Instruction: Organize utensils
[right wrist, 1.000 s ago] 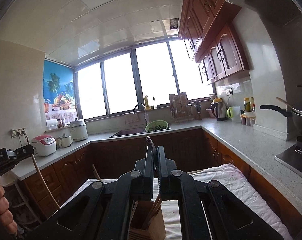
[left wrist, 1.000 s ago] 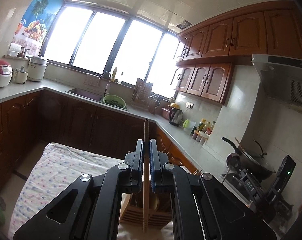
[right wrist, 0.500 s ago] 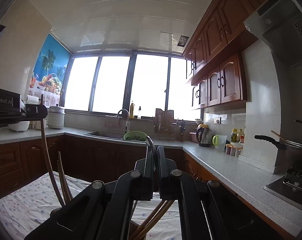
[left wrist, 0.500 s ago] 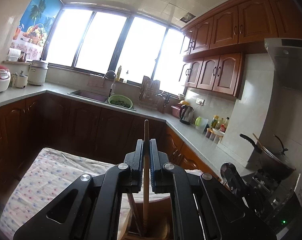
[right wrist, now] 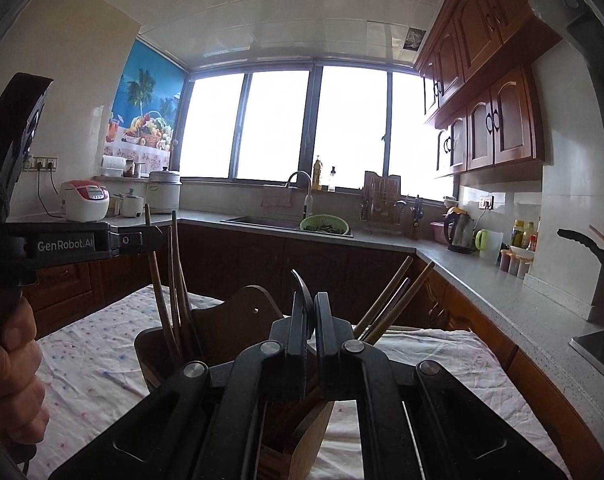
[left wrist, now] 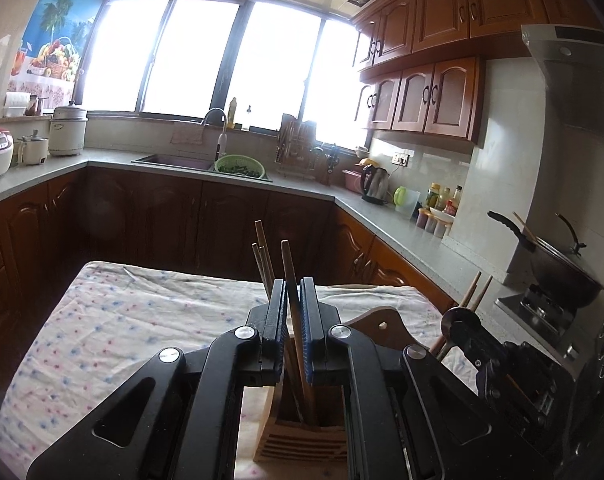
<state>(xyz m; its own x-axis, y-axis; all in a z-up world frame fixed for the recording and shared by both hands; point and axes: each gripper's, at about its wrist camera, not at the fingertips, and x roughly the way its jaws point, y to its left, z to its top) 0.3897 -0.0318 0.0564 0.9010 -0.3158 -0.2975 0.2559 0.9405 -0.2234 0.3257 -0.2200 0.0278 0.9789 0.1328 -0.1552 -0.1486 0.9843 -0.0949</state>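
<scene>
A wooden utensil holder point(left wrist: 302, 440) stands on the cloth-covered table and shows under both grippers; it also shows in the right wrist view point(right wrist: 230, 324). My left gripper point(left wrist: 293, 284) has its jaws slightly parted around a wooden chopstick point(left wrist: 292, 280) whose lower end sits inside the holder. More chopsticks point(left wrist: 262, 256) stand in it. My right gripper point(right wrist: 310, 300) is shut on a dark thin metal utensil handle point(right wrist: 302, 284) above the holder. In the right wrist view the left gripper point(right wrist: 142, 238) shows at the left with chopsticks point(right wrist: 174, 280) below it, and others point(right wrist: 394, 300) lean right.
The table has a white dotted cloth point(left wrist: 142, 320). Dark wooden cabinets and a grey counter point(left wrist: 382, 216) run behind and to the right, with a sink point(left wrist: 174, 160), green colander point(left wrist: 240, 166), kettle point(left wrist: 376, 184) and a wok on the stove point(left wrist: 562, 268).
Both grippers have lowered toward the holder. The left chopstick now stands in the holder and tilts, and the left jaws have loosened. The right gripper came alongside the holder.
</scene>
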